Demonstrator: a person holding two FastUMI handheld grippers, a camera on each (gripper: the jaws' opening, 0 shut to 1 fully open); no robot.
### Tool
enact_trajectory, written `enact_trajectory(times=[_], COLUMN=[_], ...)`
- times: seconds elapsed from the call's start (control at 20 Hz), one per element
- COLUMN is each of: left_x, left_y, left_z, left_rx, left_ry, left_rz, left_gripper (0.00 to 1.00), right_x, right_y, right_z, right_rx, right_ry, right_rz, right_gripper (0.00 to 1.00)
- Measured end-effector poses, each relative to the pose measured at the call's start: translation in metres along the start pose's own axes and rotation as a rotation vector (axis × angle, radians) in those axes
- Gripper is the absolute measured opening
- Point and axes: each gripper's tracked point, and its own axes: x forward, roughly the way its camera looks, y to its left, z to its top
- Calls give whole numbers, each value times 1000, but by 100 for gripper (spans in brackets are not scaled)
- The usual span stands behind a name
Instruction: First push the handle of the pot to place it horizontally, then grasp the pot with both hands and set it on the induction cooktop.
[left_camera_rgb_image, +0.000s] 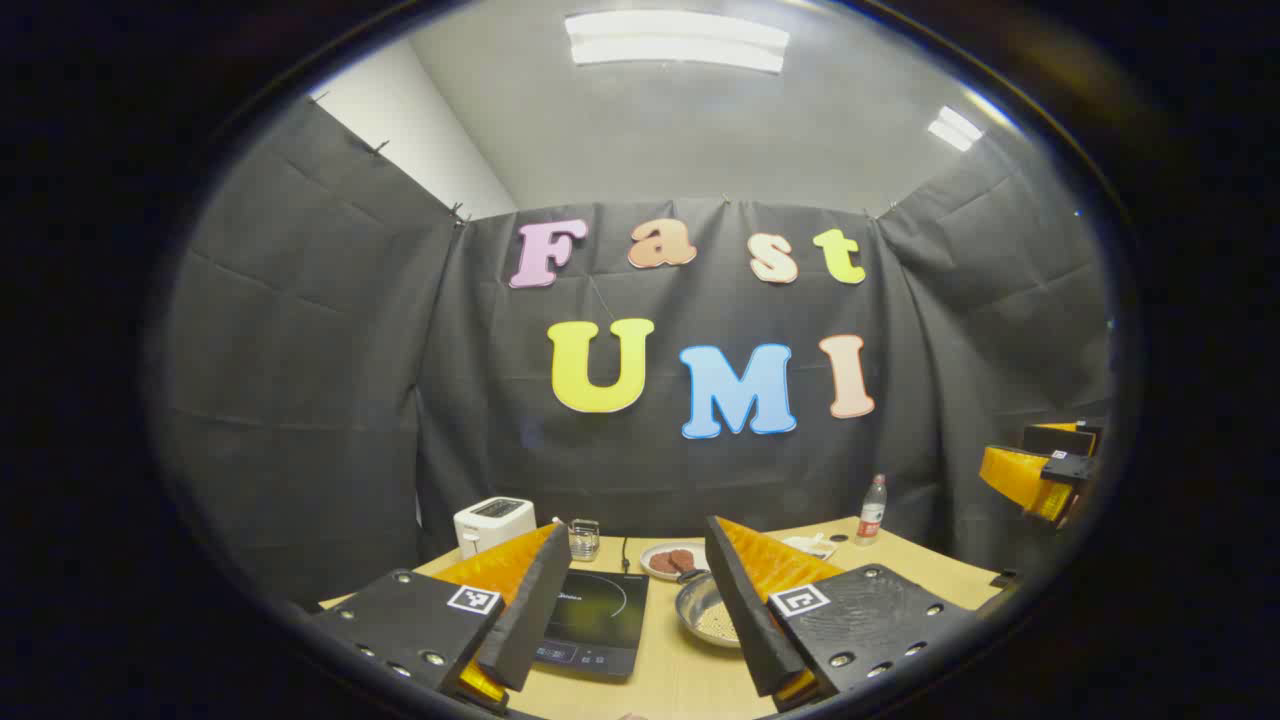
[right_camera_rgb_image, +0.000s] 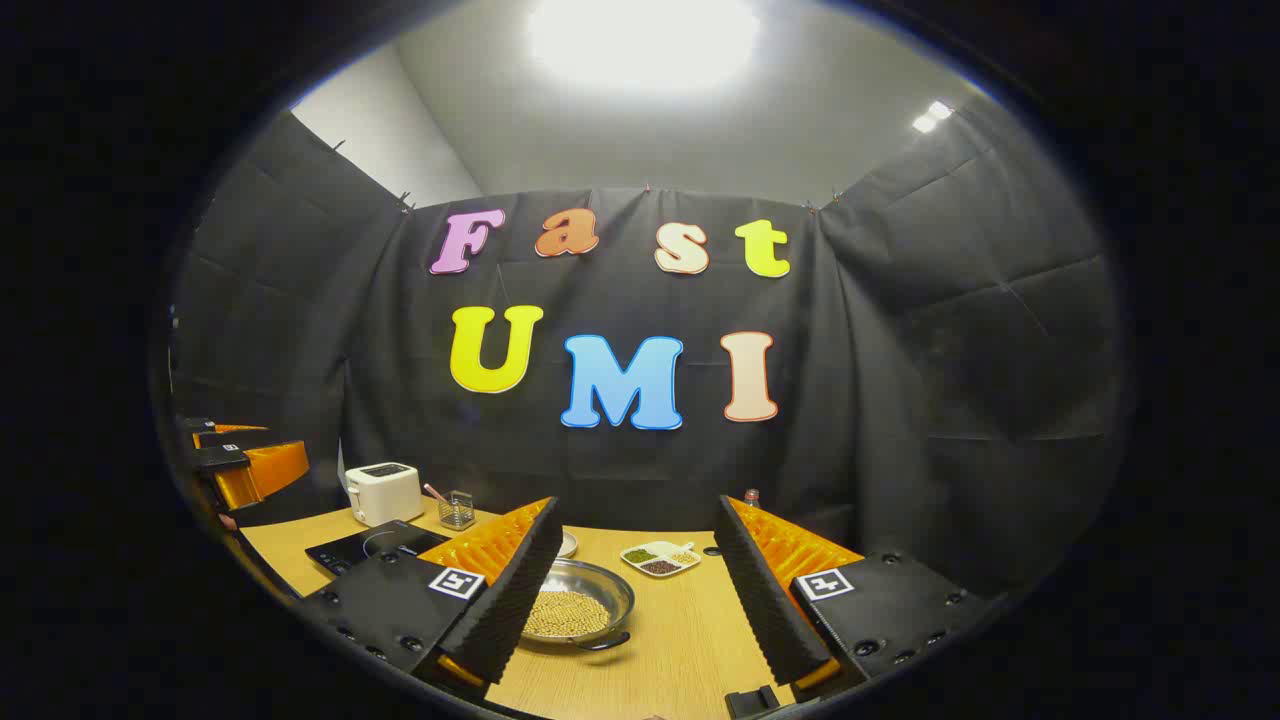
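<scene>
The steel pot sits on the wooden table, holding pale yellow grains. A dark handle shows at its near rim. In the left gripper view the pot lies right of the black induction cooktop, half hidden behind one finger, with a dark handle at its far rim. My left gripper is open above the table's near edge, in front of the cooktop and pot. My right gripper is open too, the pot just beyond its left finger. The cooktop lies to the pot's left.
At the back stand a white toaster, a glass, a plate of brown patties and a bottle. A divided dish of beans lies behind the pot. The other gripper hangs at the far right.
</scene>
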Motion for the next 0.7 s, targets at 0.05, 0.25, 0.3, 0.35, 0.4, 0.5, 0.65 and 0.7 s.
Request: enact_trajectory(times=[0.05, 0.25, 0.3, 0.35, 0.4, 0.5, 0.65, 0.7], left_x=[1, 1, 1, 1, 2, 1, 2, 2], left_y=[0, -2, -2, -2, -1, 0, 3, 3], left_z=[1, -1, 0, 1, 0, -1, 0, 0], left_rx=[2, 8, 10, 13, 14, 13, 13, 14], left_ry=[-2, -2, -3, -4, -5, -2, -4, -4], left_rz=[-1, -9, -11, -11, -12, -12, -11, -12], left_gripper=[82, 79, 79, 79, 79, 79, 79, 79], right_x=[0, 0, 0, 0, 0, 0, 1, 2], right_y=[1, -1, -2, -3, -2, -1, 2, 3], right_z=[-2, -3, -2, -3, -3, -4, -4, -4], right_rx=[2, 10, 11, 12, 14, 15, 15, 12], right_ry=[10, 16, 14, 14, 16, 19, 18, 17], right_rz=[2, -3, -6, -8, -10, -12, -10, -10], right_gripper=[97, 97, 97, 97, 97, 97, 97, 97])
